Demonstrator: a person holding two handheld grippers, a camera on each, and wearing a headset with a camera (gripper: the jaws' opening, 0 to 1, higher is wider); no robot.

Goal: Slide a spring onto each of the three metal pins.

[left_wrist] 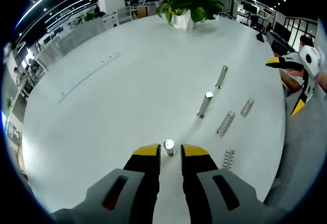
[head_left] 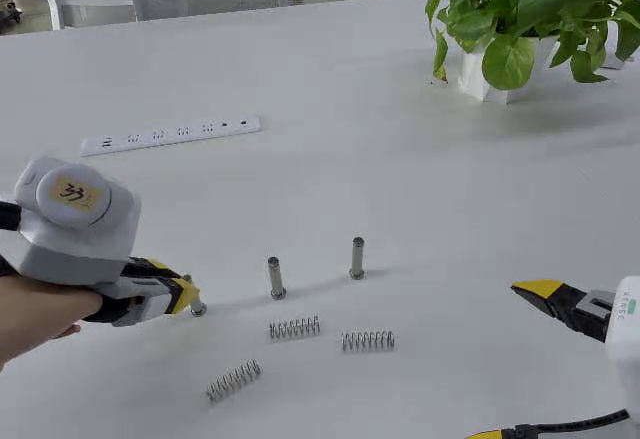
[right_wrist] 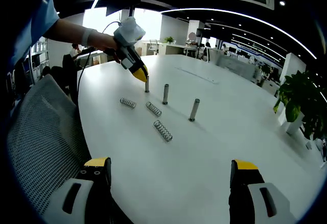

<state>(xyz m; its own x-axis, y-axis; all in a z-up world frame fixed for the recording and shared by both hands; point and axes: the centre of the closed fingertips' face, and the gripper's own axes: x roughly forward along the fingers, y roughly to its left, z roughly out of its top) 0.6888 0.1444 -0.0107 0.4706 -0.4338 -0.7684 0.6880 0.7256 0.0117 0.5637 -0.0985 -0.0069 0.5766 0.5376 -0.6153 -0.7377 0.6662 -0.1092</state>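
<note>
Three metal pins stand upright on the white table: the left pin, the middle pin and the right pin. Three springs lie loose in front of them: one, another and a third. My left gripper has its yellow tips a narrow gap apart on either side of the left pin, not pressed onto it. My right gripper stands wide open at the near right, apart from the springs, with nothing in it.
A white power strip lies at the back left. A potted plant stands at the back right. A mesh chair sits beside the table's near edge.
</note>
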